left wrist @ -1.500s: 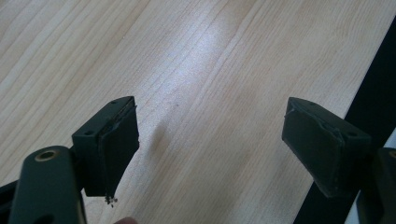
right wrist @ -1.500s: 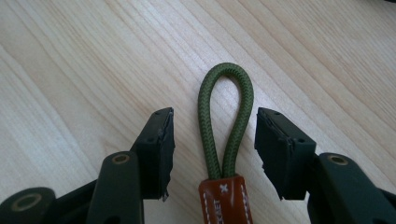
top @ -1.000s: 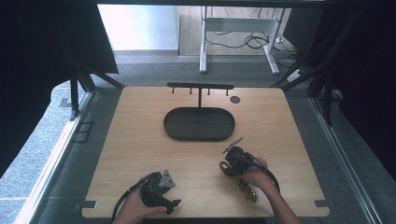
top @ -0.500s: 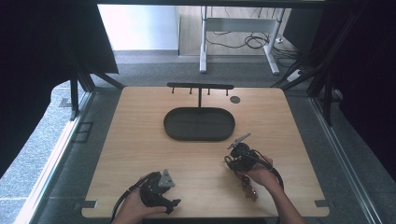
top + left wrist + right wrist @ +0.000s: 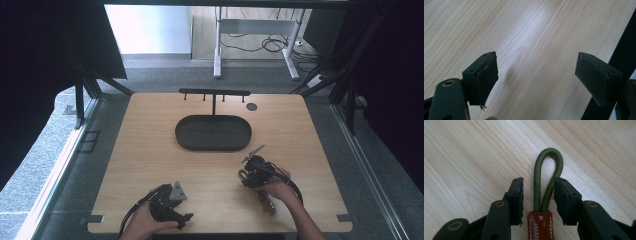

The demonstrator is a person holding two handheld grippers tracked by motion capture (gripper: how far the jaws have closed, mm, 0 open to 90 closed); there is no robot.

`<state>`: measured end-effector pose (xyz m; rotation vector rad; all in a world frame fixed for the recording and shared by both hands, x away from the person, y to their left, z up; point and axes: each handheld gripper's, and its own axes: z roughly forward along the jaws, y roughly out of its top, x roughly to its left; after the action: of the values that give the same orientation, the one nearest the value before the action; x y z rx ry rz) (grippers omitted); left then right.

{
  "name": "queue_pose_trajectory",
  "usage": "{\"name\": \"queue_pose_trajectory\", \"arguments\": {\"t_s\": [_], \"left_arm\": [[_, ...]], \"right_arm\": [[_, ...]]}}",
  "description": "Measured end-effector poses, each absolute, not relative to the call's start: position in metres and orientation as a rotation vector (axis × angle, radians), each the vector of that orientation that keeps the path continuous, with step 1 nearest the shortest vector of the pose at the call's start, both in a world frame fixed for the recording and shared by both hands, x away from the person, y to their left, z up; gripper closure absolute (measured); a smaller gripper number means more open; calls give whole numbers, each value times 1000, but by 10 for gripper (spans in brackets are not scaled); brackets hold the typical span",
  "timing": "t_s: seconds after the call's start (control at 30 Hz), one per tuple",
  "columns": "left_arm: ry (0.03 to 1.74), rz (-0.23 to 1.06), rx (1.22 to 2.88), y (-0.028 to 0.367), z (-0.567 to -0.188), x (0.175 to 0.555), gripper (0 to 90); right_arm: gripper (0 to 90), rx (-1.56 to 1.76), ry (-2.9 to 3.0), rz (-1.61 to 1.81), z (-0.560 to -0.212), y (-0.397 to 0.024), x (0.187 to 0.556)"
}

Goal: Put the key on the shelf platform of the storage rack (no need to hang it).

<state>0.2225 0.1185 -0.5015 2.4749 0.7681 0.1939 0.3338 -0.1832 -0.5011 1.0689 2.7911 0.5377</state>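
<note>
**Right gripper closes in around a green cord loop**

A pale wooden table [image 5: 150, 165] stands on grey carpet, with a white desk frame [image 5: 255, 35] and loose cables beyond its far edge. Since a second ago the right gripper [image 5: 253, 169] has drifted slightly toward the person's right and nearer the table's front edge; the left gripper [image 5: 170, 205] has not shifted.

In the right gripper view, the right gripper [image 5: 537, 195] has its jaws partly apart, one on each side of a green braided cord loop [image 5: 548, 165] that lies on the wood. The right jaw looks close against the cord, the left one stands off it; whether either touches cannot be told. The loop runs into a brown leather tab [image 5: 540, 225] with white stitching, a small white cross and white lettering cut off by the frame edge, too partial to read.

The left gripper [image 5: 536, 80], seen in its own view, is spread wide with nothing between its jaws, low over bare wood beside the table's edge.

At mid-table sits a dark oval tray [image 5: 213, 133], with a black T-shaped rack [image 5: 214, 93] bearing small pegs behind it and a small dark disc [image 5: 251, 106] near the rack's right end. All stand well apart from both grippers.
</note>
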Motion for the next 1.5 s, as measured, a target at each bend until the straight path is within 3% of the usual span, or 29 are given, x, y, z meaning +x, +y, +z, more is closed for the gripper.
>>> {"name": "queue_pose_trajectory", "arguments": {"t_s": [0.57,0.67,0.73,0.97,1.5], "left_arm": [[766,192,2475,118,-502,222,191],[764,194,2476,118,-501,222,191],[768,194,2475,118,-502,222,191],[764,198,2473,119,-501,222,191],[767,207,2462,121,-499,223,191]], "right_arm": [[548,1092,2801,477,-503,-197,326],[575,1098,2792,478,-504,-198,325],[655,1096,2796,474,-503,-199,325],[677,1084,2793,457,-500,-198,325],[684,972,2743,598,-430,-182,332]]}}
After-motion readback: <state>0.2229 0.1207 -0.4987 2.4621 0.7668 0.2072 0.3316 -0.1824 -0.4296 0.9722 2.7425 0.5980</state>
